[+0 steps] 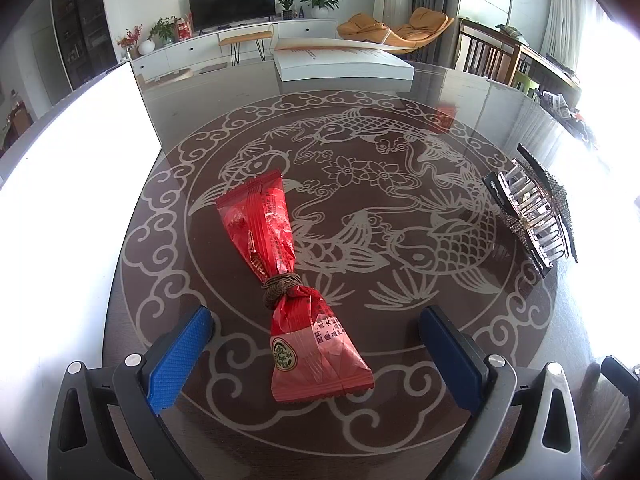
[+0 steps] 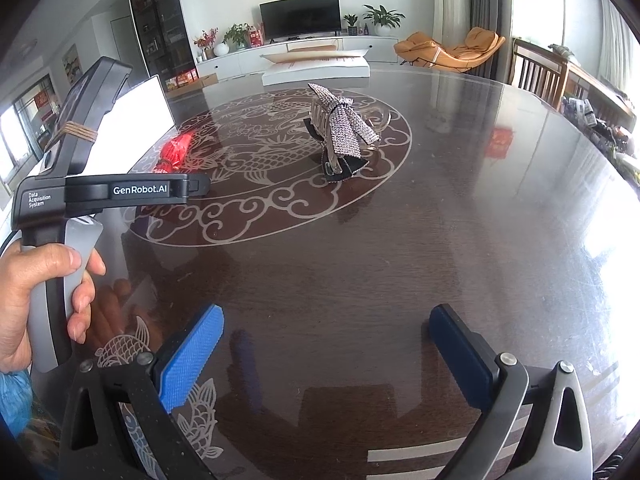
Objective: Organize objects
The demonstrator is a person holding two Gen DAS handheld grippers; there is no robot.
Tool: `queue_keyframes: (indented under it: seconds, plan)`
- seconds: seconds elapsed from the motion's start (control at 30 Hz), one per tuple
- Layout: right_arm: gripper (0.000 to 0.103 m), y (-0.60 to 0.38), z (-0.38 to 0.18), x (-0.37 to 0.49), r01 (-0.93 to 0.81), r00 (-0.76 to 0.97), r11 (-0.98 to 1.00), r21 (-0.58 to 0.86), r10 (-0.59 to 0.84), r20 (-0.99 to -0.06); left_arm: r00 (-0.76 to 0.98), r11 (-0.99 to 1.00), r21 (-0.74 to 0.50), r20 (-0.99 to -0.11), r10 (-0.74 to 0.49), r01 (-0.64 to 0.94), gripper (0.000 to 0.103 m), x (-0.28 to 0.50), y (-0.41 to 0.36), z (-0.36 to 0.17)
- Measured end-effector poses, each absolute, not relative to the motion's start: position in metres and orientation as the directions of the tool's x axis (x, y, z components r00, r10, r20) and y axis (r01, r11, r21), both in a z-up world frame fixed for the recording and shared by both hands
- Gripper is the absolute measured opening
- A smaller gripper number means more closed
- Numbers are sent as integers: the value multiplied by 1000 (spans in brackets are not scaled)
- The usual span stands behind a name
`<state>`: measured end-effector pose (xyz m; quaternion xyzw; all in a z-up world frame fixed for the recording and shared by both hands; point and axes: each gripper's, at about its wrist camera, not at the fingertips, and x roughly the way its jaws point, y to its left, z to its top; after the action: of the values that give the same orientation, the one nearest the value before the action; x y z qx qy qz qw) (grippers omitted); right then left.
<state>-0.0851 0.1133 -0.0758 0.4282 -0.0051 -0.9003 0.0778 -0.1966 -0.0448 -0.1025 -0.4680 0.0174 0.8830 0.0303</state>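
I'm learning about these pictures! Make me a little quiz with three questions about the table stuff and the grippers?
1. True or false: the red snack packet is clamped in the left hand-held gripper.
2. What is tied around the packet's middle? A) brown cord B) blue tape C) nothing
3. Fill in: the sparkly hair clip sits on the ___, far ahead of the right hand-held gripper.

Key
1. False: both pads stand apart from it.
2. A, the brown cord.
3. table
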Motion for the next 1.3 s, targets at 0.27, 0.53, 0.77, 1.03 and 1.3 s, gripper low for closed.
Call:
queue_keyframes:
  seconds: [0.27,0.53,0.77,1.03,1.3]
  plan:
    - [103,114,-75,-85,136,-622,-988,79,-147,-769,-560,-998,2,-827,38,-70,103,-197,-45,-103]
    - [103,113,-76,-85,137,-622,-987,82,-150,-768,-560,-998,2,-827,38,-70,103,-197,-45,-103]
    - [103,113,-75,-85,136,-622,-987,82,-150,-769,-561,-998,2,-827,38,-70,103,-197,-45,-103]
    - [103,113,-75,-85,136,-622,-987,81,-149,-769,-561,-998,1,-827,38,-70,103,-197,-45,-103]
    - [103,112,-78,-85,139,-619,-988,67,-140,-773,-561,-998,1,-827,39,-70,103,-197,-46,-103]
